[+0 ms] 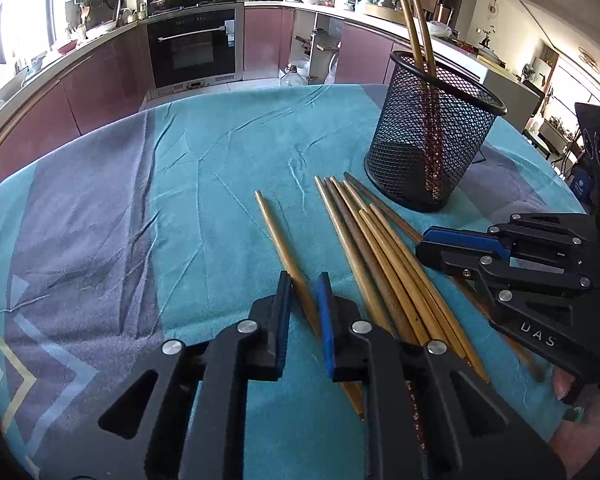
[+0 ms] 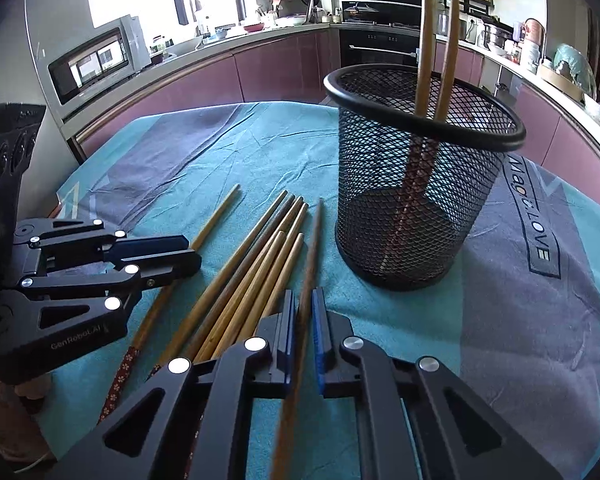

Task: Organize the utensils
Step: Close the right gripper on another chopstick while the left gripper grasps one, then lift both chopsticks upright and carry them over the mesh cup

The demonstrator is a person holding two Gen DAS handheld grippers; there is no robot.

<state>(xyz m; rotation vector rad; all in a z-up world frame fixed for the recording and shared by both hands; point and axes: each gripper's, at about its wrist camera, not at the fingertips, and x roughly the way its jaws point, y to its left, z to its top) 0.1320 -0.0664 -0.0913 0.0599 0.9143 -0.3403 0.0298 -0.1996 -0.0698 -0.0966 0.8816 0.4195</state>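
Both grippers clamping single chopsticks
Left gripper [image 1: 304,280] and right gripper [image 2: 303,300] are pinching their jaws on a pale chopstick [image 1: 280,236] and a dark chopstick [image 2: 314,248] (each lying lengthwise along its jaws); mesh holder [image 2: 416,184] is standing upper right, nearer the right gripper.

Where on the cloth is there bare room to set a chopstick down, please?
Free: the wide cloth left of the lone chopstick, out to the table's far edge, and the grey band right of the mesh cup. Crowded: between cup and grippers, where the chopstick bundle lies.

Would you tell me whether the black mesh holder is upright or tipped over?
Upright: the mesh holder stands on its base on the cloth, rim up, with two chopsticks sticking out.
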